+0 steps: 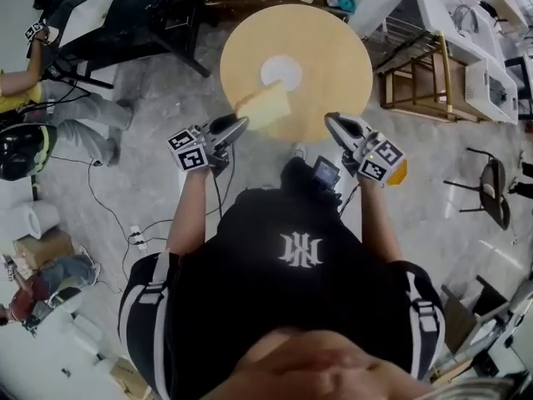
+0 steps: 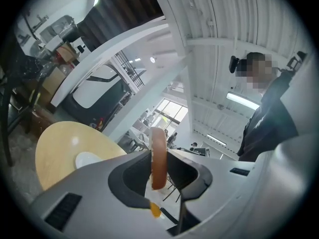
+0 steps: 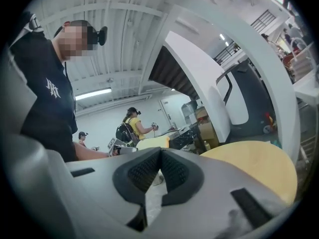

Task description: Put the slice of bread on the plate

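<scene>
Over the round light wooden table [image 1: 333, 48], next to the small white plate [image 1: 279, 69]: tan slice of bread [image 1: 266, 107], pinched by the grey left gripper [image 1: 237, 125]. Grey right gripper [image 1: 333, 122] pressed together, empty.

Bright, even indoor light, soft shadows. A ceiling strip light [image 2: 242, 99] and window [image 2: 172, 112] glared white. Gripper views were fisheye-bent with black corners. The slice of bread [image 1: 265, 105] looked slightly motion-blurred.
</scene>
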